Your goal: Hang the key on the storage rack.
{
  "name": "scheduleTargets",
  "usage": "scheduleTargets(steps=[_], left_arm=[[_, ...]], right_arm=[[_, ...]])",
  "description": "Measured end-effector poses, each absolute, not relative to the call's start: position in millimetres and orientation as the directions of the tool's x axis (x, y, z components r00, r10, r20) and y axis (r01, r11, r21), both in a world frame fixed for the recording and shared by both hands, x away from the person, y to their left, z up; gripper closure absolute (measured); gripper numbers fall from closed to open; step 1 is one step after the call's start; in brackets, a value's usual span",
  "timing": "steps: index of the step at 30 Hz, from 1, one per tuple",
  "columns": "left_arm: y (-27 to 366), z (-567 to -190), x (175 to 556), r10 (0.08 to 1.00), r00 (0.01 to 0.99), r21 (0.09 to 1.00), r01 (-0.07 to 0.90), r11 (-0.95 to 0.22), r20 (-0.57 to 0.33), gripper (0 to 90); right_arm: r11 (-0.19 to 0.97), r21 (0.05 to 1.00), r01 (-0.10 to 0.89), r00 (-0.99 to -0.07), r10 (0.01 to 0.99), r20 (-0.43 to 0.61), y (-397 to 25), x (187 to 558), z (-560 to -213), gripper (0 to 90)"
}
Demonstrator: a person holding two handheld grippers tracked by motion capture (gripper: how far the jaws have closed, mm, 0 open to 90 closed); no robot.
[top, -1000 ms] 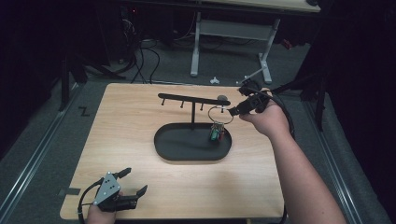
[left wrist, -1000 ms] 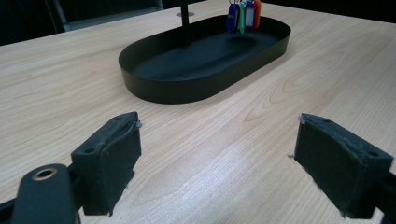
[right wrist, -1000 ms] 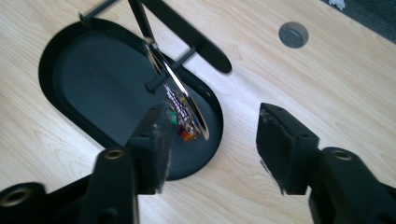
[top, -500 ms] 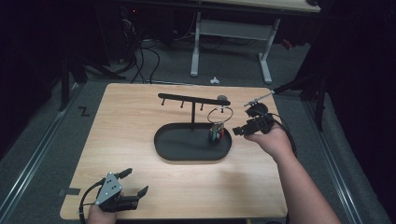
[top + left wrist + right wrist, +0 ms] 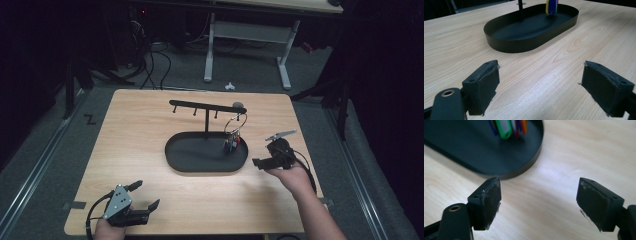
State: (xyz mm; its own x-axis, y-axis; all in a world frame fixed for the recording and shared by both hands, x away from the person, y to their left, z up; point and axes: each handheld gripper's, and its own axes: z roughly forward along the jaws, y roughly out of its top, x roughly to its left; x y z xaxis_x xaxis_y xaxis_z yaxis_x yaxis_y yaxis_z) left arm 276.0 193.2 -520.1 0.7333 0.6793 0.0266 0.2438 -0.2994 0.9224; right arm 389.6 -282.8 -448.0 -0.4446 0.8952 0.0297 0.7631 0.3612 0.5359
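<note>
A black stand with a slanted peg bar (image 5: 207, 106) rises from an oval black tray (image 5: 185, 157) at mid-table. A metal key ring (image 5: 236, 121) hangs from the bar's right end, with coloured tags (image 5: 231, 144) dangling over the tray. The tags (image 5: 506, 127) also show in the right gripper view, and one tag (image 5: 551, 6) in the left gripper view. My right gripper (image 5: 264, 162) is open and empty just right of the tray (image 5: 499, 152). Near the table's front left corner my left gripper (image 5: 145, 195) is open and empty, well short of the tray (image 5: 529, 32).
The light wooden table (image 5: 140, 145) has bare surface around the tray. Beyond its far edge stand a white desk frame (image 5: 247, 42) and loose cables (image 5: 150, 65) on the grey floor. A metal rail (image 5: 40, 155) runs along the left.
My right gripper has let go of the key ring, left it hanging on the bar, and drawn back toward the front right, lower beside the tray. The left gripper has stayed put.
</note>
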Motion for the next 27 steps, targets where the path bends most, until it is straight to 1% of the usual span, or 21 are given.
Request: scheduleTargets(steps=[1, 3, 4, 5, 7, 9, 10, 11, 12, 13, 14, 15, 16, 17, 19, 21, 26, 27], left_arm=[[193, -520, 276, 0.680, 0.733, 0.922, 0.246, -0.298, 0.024, 15.0], [192, -521, 277, 0.676, 0.737, 0.919, 0.249, -0.305, 0.025, 15.0], [192, -521, 277, 0.676, 0.737, 0.919, 0.249, -0.305, 0.025, 15.0], [192, -521, 277, 0.675, 0.737, 0.920, 0.246, -0.306, 0.028, 15.1], [190, -521, 278, 0.672, 0.740, 0.921, 0.241, -0.305, 0.029, 15.0], [190, -521, 279, 0.673, 0.739, 0.920, 0.245, -0.306, 0.027, 15.1], [190, -521, 279, 0.675, 0.738, 0.919, 0.247, -0.306, 0.026, 15.0], [190, -521, 278, 0.675, 0.737, 0.921, 0.245, -0.303, 0.026, 15.0], [189, -521, 278, 0.672, 0.740, 0.922, 0.241, -0.303, 0.028, 15.0], [188, -521, 278, 0.668, 0.743, 0.921, 0.240, -0.308, 0.030, 15.0], [188, -521, 278, 0.668, 0.743, 0.921, 0.240, -0.308, 0.030, 15.0], [187, -521, 279, 0.669, 0.743, 0.918, 0.242, -0.314, 0.032, 15.0], [187, -521, 279, 0.669, 0.743, 0.918, 0.242, -0.314, 0.032, 15.0], [186, -521, 280, 0.671, 0.741, 0.921, 0.244, -0.303, 0.025, 15.0], [185, -521, 280, 0.669, 0.743, 0.921, 0.241, -0.306, 0.028, 15.0], [183, -521, 281, 0.660, 0.750, 0.917, 0.237, -0.321, 0.038, 15.1], [184, -521, 280, 0.658, 0.752, 0.916, 0.236, -0.324, 0.039, 15.1], [185, -521, 280, 0.660, 0.750, 0.918, 0.236, -0.320, 0.037, 15.1]], right_arm=[[0.352, 0.548, 0.758, -0.447, 0.893, 0.045, -285, 385, -454, 20.0], [0.287, 0.598, 0.748, -0.437, 0.892, 0.119, -288, 372, -469, 16.5], [0.287, 0.598, 0.748, -0.437, 0.892, 0.119, -288, 372, -469, 16.5], [0.246, 0.626, 0.740, -0.432, 0.887, 0.161, -286, 362, -480, 15.9], [0.220, 0.658, 0.720, -0.430, 0.886, 0.174, -284, 348, -492, 15.9], [0.177, 0.728, 0.662, -0.411, 0.899, 0.155, -283, 329, -508, 16.0], [0.142, 0.766, 0.627, -0.392, 0.907, 0.153, -284, 317, -518, 19.4], [0.146, 0.773, 0.618, -0.395, 0.907, 0.145, -286, 310, -523, 17.7], [0.168, 0.762, 0.625, -0.412, 0.900, 0.140, -286, 311, -518, 14.6], [0.188, 0.778, 0.599, -0.417, 0.903, 0.103, -287, 310, -514, 16.7], [0.194, 0.800, 0.567, -0.410, 0.909, 0.070, -290, 309, -513, 16.8], [0.168, 0.806, 0.568, -0.393, 0.915, 0.086, -293, 309, -515, 16.8], [0.168, 0.806, 0.568, -0.393, 0.915, 0.086, -293, 309, -515, 16.8], [0.119, 0.787, 0.605, -0.370, 0.918, 0.145, -297, 311, -521, 16.2], [0.125, 0.780, 0.613, -0.375, 0.915, 0.148, -295, 312, -524, 15.8], [0.170, 0.773, 0.611, -0.385, 0.917, 0.103, -292, 312, -527, 15.6], [0.165, 0.780, 0.604, -0.389, 0.915, 0.107, -289, 312, -526, 15.5], [0.153, 0.787, 0.598, -0.382, 0.917, 0.113, -290, 313, -525, 14.4]])
